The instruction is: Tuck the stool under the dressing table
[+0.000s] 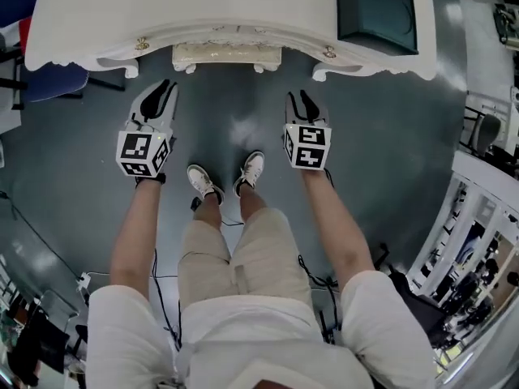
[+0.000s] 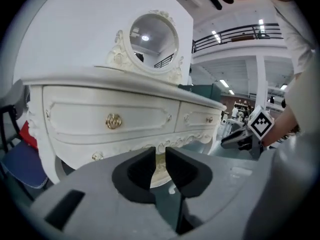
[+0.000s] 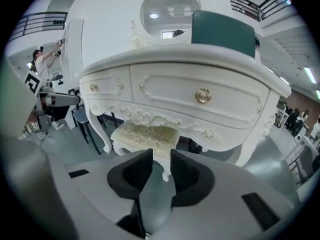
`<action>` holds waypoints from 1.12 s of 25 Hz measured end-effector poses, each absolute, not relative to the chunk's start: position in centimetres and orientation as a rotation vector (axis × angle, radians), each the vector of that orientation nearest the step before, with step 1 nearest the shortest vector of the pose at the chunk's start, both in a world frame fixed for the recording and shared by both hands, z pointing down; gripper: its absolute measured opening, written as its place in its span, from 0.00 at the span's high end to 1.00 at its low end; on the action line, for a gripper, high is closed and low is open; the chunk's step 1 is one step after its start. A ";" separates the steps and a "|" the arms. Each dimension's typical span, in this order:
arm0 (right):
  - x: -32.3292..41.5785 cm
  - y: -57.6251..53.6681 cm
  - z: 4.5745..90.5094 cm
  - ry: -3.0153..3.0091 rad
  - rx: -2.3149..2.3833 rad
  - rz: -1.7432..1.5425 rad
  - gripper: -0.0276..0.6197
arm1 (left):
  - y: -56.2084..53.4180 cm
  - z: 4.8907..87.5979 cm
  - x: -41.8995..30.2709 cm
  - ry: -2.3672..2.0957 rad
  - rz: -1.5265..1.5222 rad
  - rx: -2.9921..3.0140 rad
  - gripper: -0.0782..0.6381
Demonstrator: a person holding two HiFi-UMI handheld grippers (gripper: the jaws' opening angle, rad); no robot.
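The white dressing table (image 1: 186, 10) fills the top of the head view, and the cream stool (image 1: 227, 55) stands tucked beneath its front edge, only its near edge showing. My left gripper (image 1: 162, 87) hovers in the air left of the stool, and my right gripper (image 1: 298, 97) hovers to its right. Neither touches it. In the left gripper view the jaws (image 2: 160, 151) stand a narrow gap apart with nothing between them, facing the drawers (image 2: 110, 119). In the right gripper view the jaws (image 3: 161, 154) leave a slightly wider empty gap, with the stool (image 3: 145, 134) beyond them under the table (image 3: 200, 94).
A dark green box (image 1: 377, 6) sits on the table's right end. A blue chair (image 1: 49, 79) stands at the table's left. The person's feet (image 1: 227, 177) are on the grey floor behind the stool. Shelving (image 1: 478, 217) lines the right side.
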State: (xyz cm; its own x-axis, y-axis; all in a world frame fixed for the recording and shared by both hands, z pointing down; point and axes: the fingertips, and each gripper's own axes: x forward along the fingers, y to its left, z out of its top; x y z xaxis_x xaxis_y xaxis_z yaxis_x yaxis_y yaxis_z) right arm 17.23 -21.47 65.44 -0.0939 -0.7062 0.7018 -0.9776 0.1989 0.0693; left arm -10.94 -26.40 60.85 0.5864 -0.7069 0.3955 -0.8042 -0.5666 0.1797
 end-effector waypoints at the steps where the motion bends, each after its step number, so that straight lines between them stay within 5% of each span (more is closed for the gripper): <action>1: 16.9 -20.9 64.1 -1.884 1.567 0.594 0.81 | -26.1 59.3 -10.9 -1.220 0.369 2.469 0.80; 5: 16.1 -19.8 58.8 -1.949 1.607 0.691 0.95 | -25.2 53.7 -11.3 -1.223 0.278 2.449 0.85; 28: 16.2 -13.4 31.4 -2.331 1.747 0.488 0.96 | -19.2 27.3 -15.7 -1.424 0.060 2.572 0.87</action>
State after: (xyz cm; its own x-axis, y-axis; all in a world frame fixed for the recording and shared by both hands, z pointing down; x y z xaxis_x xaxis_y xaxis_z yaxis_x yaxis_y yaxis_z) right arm 16.21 -13.37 31.42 -0.2887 -0.8945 0.3413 -0.9563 0.2522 -0.1480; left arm -15.72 -19.16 27.32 0.5349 -0.8345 0.1321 -0.8426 -0.5155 0.1557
